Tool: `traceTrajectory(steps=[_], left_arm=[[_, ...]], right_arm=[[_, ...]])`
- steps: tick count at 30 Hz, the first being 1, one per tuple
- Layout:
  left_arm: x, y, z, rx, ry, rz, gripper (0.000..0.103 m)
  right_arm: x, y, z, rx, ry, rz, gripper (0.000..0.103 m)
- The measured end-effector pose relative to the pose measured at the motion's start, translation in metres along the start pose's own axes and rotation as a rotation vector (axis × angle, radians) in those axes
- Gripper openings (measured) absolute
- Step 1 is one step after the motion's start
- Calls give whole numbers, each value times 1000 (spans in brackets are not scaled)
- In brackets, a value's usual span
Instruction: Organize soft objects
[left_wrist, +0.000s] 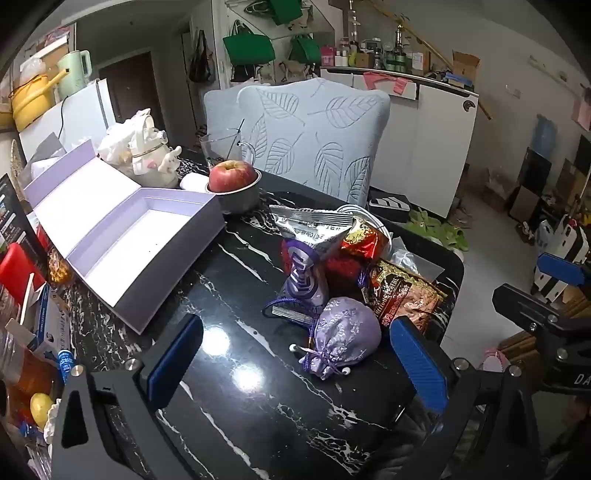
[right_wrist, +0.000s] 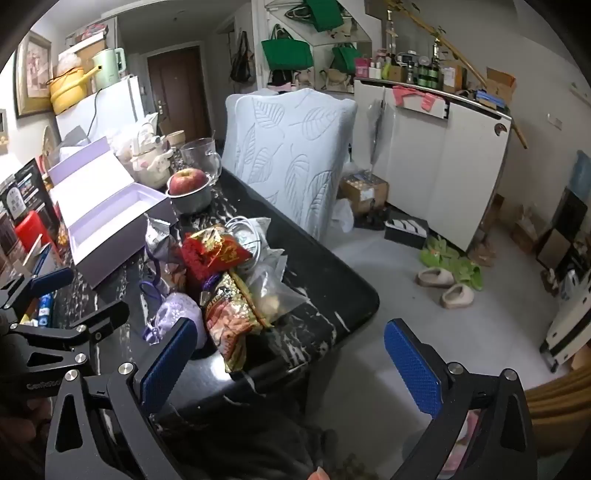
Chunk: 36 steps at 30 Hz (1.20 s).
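A lilac satin drawstring pouch (left_wrist: 345, 338) lies on the black marble table (left_wrist: 258, 406), just ahead of my open, empty left gripper (left_wrist: 295, 354), nearer its right finger. Behind it stand a purple-white pouch (left_wrist: 304, 275), a red-gold pouch (left_wrist: 364, 240), a silver foil packet (left_wrist: 314, 225) and a gold-brown snack bag (left_wrist: 404, 291). An open lilac box (left_wrist: 129, 240) sits empty to the left. My right gripper (right_wrist: 291, 354) is open and empty at the table's near right corner; the lilac pouch (right_wrist: 177, 314) lies beside its left finger (right_wrist: 168, 362).
An apple in a metal bowl (left_wrist: 234, 184), a glass mug (left_wrist: 225, 147) and a plush toy (left_wrist: 147, 147) stand behind the box. Clutter lines the table's left edge. A covered chair (left_wrist: 314, 136) stands at the far side. Slippers (right_wrist: 443, 284) lie on the floor.
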<state>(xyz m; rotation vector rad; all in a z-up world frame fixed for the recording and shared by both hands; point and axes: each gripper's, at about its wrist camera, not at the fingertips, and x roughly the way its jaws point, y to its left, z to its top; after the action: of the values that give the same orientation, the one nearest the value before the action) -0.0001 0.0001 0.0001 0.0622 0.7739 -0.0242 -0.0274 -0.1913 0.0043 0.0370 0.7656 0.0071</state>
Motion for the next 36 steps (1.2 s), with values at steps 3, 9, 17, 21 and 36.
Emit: traceTrajectory(steps=[3, 9, 17, 21, 36], left_arm=[[0, -1, 0, 1, 3, 4, 103], [-1, -11, -2, 4, 1, 6, 103], [9, 1, 0, -1, 10, -24, 103], [8, 2, 0, -2, 7, -19, 103], [2, 8, -4, -27, 7, -14, 103]], right_arm=[[1, -1, 1, 0, -1, 0, 103], [3, -3, 2, -2, 0, -5, 103], [5, -2, 5, -1, 6, -5, 103], [11, -1, 3, -6, 13, -4, 103], [12, 4, 2, -13, 14, -2, 103]])
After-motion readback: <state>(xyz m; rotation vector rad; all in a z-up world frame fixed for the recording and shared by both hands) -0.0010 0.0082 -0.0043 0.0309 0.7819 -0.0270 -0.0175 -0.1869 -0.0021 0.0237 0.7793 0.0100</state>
